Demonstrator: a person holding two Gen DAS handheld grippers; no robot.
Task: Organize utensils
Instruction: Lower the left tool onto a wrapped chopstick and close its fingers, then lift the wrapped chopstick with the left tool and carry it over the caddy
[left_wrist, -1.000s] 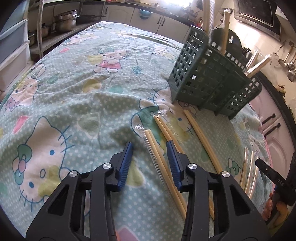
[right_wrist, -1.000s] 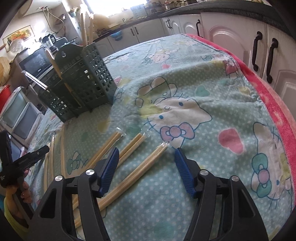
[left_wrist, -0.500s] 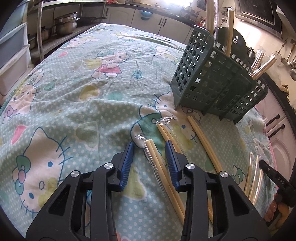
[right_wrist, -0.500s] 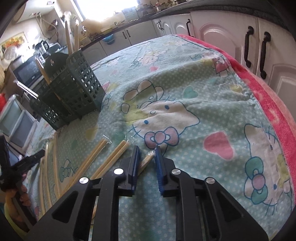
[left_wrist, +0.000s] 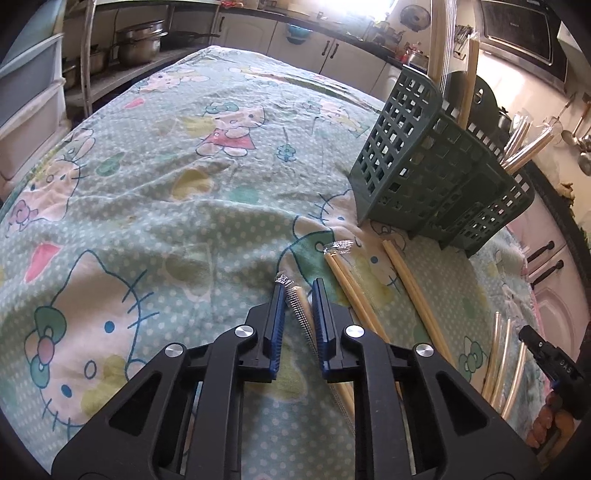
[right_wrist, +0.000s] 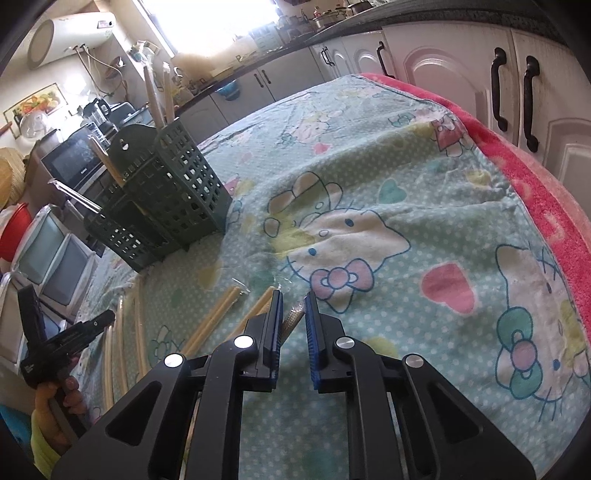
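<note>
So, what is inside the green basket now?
In the green basket several long pale sticks stand upright and lean out over the rim; some seem wrapped in clear plastic. Their lower ends and the basket bottom are hidden behind the grid walls.

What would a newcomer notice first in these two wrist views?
Probably the bright cartoon-cat cloth covering the whole table. Next, the dark green lattice caddy standing at the far side with sticks poking out. In front, wrapped straw packs lie loose, and each gripper, left and right, is closing its jaws around one.
</note>
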